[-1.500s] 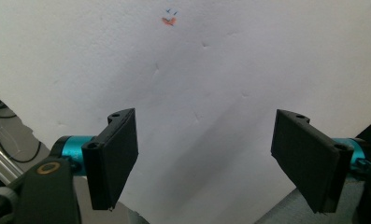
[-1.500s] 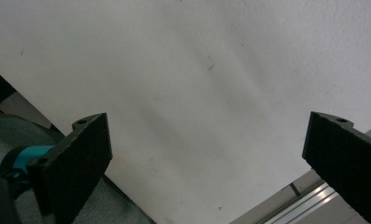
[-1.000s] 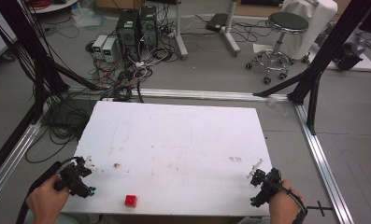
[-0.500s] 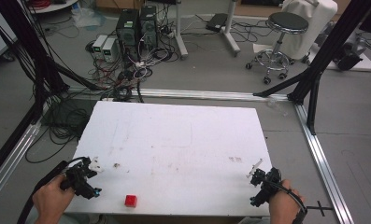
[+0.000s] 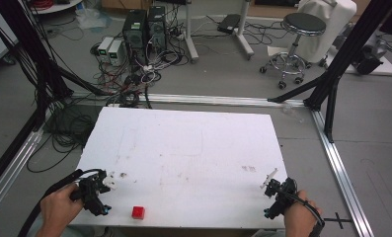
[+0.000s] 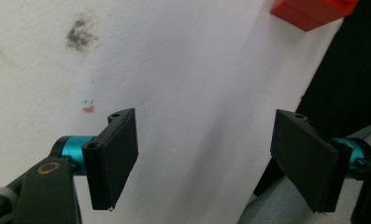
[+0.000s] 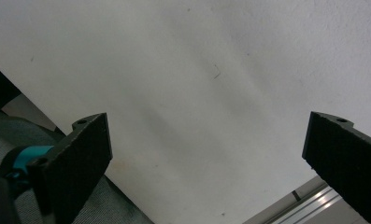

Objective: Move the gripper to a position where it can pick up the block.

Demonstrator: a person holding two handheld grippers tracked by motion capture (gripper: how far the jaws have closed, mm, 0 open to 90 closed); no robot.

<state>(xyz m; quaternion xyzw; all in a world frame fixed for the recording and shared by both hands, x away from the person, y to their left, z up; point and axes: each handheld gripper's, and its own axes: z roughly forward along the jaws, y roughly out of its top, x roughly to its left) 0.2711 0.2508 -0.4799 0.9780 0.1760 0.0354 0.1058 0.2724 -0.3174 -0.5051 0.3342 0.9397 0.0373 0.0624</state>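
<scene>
- Here, a small red block point(image 5: 138, 212) lies on the white table point(image 5: 193, 148), close to its near edge, just to the right of the left gripper point(image 5: 103, 196) and well apart from the right gripper point(image 5: 268, 197).
- In the left gripper view the block point(image 6: 314, 11) sits ahead of the jaws and off toward the right jaw, beside the table edge point(image 6: 248, 140); nothing lies between the jaws.
- The left gripper point(image 6: 204, 158) has its jaws spread wide and holds nothing; a hand point(image 5: 60, 210) grips it at the table's near left corner.
- The right gripper point(image 7: 206, 163) is spread wider still, with bare table point(image 7: 197, 70) between its jaws; a hand point(image 5: 302, 219) holds it at the near right corner.
- The table top carries faint smudges, and a dark smudge point(image 6: 80, 35) shows ahead of the left jaw in the left gripper view, with small red and blue specks point(image 6: 88, 106) nearer the jaw.
- The high view takes in the room beyond: a metal frame rail point(image 5: 341, 168) beside the table, computer towers point(image 5: 145, 27) among tangled cables point(image 5: 134, 79), and a round stool point(image 5: 297, 44) on the grey floor point(image 5: 223, 74).
- The right gripper view adds a strip of frame rail point(image 7: 295, 205) past the table edge.
</scene>
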